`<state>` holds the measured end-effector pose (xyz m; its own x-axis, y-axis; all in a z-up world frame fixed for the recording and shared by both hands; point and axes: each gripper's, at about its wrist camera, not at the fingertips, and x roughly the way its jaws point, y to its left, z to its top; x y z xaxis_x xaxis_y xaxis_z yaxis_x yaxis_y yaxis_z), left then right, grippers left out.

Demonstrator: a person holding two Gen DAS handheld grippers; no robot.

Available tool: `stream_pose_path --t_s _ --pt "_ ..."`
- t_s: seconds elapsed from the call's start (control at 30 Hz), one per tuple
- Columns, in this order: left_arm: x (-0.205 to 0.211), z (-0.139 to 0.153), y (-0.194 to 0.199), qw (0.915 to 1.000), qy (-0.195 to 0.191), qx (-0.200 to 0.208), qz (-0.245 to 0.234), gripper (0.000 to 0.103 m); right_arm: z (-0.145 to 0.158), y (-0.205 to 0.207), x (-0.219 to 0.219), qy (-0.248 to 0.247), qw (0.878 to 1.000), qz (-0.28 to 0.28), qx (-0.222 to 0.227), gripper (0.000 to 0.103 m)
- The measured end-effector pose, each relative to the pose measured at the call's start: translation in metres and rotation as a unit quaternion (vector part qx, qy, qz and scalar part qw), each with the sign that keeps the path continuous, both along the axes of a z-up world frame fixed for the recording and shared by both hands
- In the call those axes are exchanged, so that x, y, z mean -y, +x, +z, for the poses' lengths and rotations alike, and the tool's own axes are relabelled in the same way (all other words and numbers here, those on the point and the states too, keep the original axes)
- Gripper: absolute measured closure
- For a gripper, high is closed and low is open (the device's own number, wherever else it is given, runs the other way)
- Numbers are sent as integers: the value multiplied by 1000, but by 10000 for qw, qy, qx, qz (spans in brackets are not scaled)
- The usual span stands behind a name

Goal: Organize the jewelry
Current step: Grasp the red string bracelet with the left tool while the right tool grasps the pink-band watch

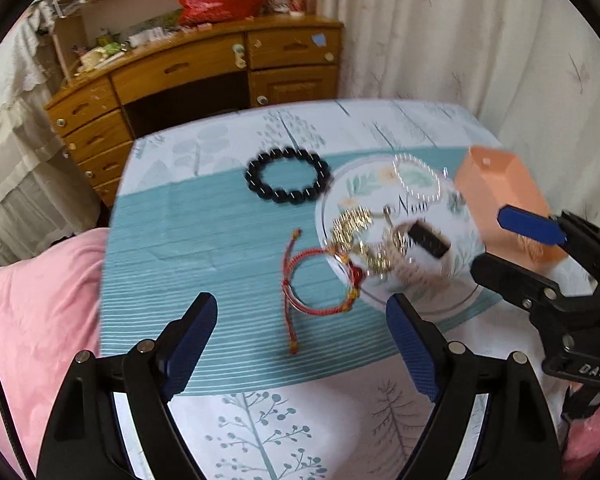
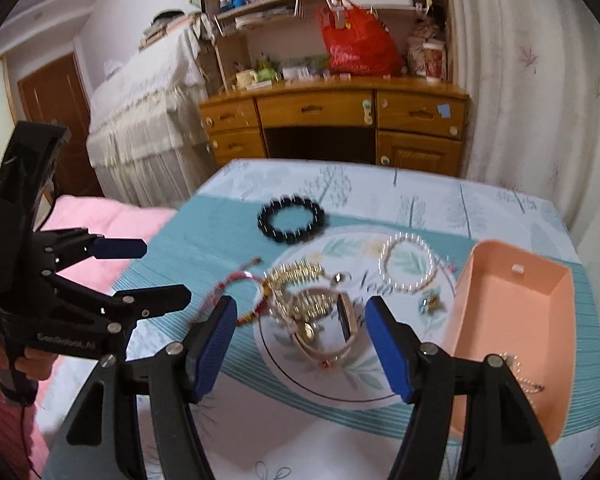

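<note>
A: What is blurred or cut off?

B: The tangle of gold chains (image 2: 300, 276) and the watch (image 2: 342, 320) on the round plate (image 2: 324, 384) is smeared; separate pieces cannot be counted. Script on the plate is partly covered, and only "N" is read.

A: What can be counted?

B: One black bead bracelet (image 1: 287, 176) on the counter (image 1: 204, 248), one red cord bracelet (image 1: 314, 280) overlapping the plate's edge, one pearl bracelet (image 2: 407, 262) on the plate, one peach tray (image 2: 516, 320) with a chain half hidden.

A: The grippers?

B: The left hand-held gripper (image 1: 302, 344) is spread wide, nothing held. The right hand-held gripper (image 2: 300, 344) is parted, empty, above the watch. "DAS" is lettered on it.
</note>
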<state>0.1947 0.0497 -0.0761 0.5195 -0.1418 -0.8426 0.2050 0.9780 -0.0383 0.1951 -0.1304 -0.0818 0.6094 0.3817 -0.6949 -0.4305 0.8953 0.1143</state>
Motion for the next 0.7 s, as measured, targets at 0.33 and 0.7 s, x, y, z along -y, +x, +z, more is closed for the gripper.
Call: stream_pose_path --t_s 0.33,0.7 --pt "24 -47 17 9980 462 -149 -408 18 -45 11 -15 -1028 9940 -127 -352 35" --pt "20 -66 39 9992 159 -238 -281 18 -60 29 -17 -1233 9908 -174 -526 30"
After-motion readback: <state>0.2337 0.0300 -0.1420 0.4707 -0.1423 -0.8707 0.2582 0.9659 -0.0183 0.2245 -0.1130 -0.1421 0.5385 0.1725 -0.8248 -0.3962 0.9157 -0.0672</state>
